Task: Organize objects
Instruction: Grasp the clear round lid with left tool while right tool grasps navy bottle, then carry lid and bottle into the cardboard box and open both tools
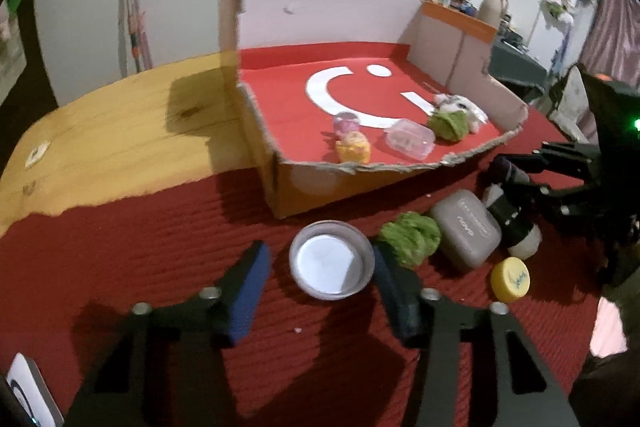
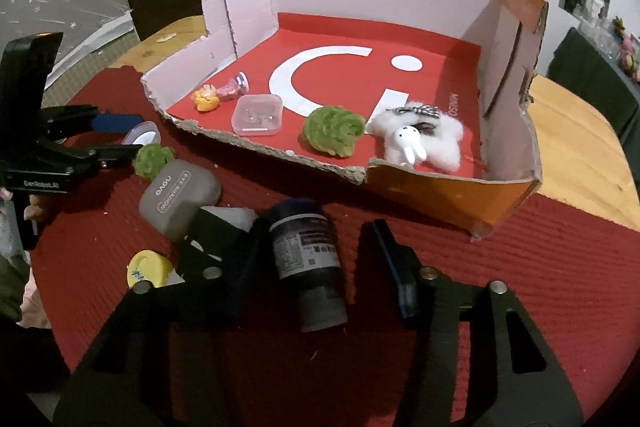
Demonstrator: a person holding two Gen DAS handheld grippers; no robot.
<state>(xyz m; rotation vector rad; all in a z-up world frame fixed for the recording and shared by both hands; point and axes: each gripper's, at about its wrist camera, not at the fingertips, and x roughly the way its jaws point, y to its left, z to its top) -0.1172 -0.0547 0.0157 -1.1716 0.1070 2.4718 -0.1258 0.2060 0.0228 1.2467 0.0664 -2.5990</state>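
Observation:
My left gripper (image 1: 322, 277) is open around a small round clear dish (image 1: 331, 264) on the red mat; the dish also shows in the right wrist view (image 2: 142, 135). My right gripper (image 2: 316, 255) is open around a dark labelled bottle (image 2: 306, 255) lying on the mat, also seen in the left wrist view (image 1: 510, 203). A red-floored cardboard box (image 2: 420, 187) holds a clear plastic case (image 2: 258, 115), a green pom-pom (image 2: 334, 131), a white fluffy bunny (image 2: 416, 141), a yellow toy (image 2: 206, 99) and a pink capsule (image 2: 234, 87).
On the mat lie a second green pom-pom (image 1: 410, 235), a grey NOVO case (image 1: 466, 227), a yellow cap (image 1: 511, 279) and a black-and-white bottle (image 1: 516, 227). The wooden table (image 1: 120, 139) extends left of the box. The two grippers stand close together.

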